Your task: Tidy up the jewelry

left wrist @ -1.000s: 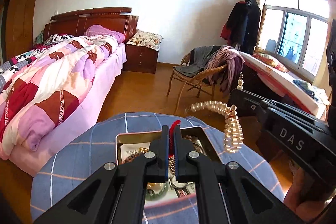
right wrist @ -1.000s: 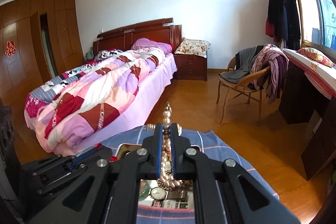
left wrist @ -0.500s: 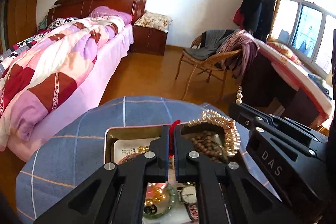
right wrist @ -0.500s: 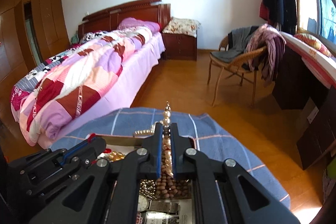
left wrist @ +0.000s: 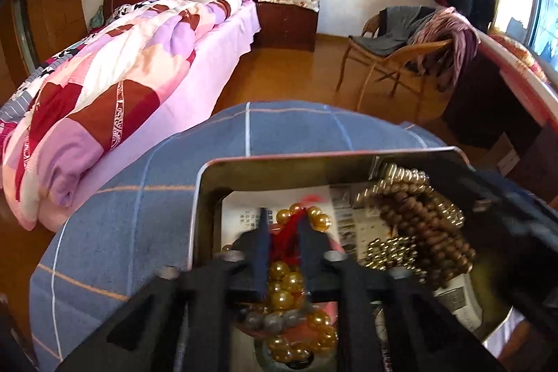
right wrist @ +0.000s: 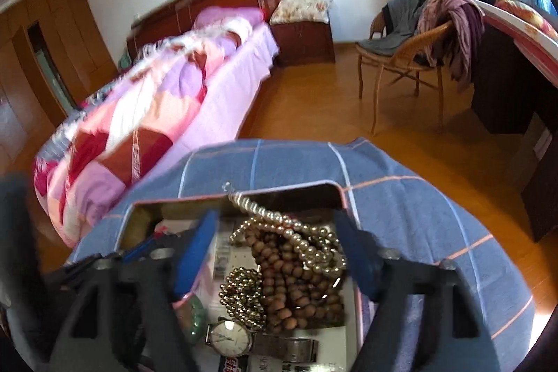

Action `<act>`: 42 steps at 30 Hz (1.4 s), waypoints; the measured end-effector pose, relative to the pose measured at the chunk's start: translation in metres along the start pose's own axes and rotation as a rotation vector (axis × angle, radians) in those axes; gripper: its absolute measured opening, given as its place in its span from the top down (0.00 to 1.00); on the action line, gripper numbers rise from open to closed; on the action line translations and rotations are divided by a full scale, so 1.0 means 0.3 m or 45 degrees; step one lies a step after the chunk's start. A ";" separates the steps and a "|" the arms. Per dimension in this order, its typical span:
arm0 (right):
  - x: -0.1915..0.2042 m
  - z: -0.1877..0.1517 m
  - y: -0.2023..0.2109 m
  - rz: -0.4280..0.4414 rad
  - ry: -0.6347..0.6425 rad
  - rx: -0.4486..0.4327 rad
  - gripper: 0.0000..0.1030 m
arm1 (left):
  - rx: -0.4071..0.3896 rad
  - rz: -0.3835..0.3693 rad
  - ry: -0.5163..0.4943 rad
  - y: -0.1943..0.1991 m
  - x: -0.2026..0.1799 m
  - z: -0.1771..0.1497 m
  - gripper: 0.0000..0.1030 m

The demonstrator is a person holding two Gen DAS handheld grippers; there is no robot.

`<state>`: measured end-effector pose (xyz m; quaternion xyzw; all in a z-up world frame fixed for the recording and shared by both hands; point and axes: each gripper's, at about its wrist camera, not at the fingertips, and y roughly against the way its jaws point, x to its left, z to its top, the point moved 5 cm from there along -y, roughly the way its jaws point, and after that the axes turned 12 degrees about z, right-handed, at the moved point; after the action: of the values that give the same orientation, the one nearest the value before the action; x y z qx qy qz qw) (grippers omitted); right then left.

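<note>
Jewelry tin point(left wrist: 205, 194) on blue checked cloth point(left wrist: 139, 197), left gripper point(left wrist: 280, 237) parted slightly around red tassel point(left wrist: 284, 239) over gold beads, right gripper point(right wrist: 275, 253) spread wide above pearl necklace point(right wrist: 300, 239), wooden bead bracelet point(right wrist: 279, 281), wristwatch point(right wrist: 230, 337) inside.

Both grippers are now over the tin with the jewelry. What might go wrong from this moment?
1. The pearl necklace lies on the wooden bead string; they may tangle.
2. The necklace's end pokes over the tin rim and might slip out.
3. The left gripper has a red cord between its fingers, among gold beads; lifting may drag them. The right gripper is open.
</note>
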<state>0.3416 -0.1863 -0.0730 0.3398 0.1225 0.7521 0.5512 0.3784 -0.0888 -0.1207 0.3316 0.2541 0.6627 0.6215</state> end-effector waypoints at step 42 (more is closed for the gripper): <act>0.223 -0.247 0.566 -0.209 0.129 -0.402 0.03 | -0.351 0.299 0.078 0.593 0.266 -0.364 0.22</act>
<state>0.1562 -0.1728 -0.0077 0.1995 0.0578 0.7306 0.6504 0.1789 -0.0189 -0.0487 0.2503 0.1391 0.7690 0.5716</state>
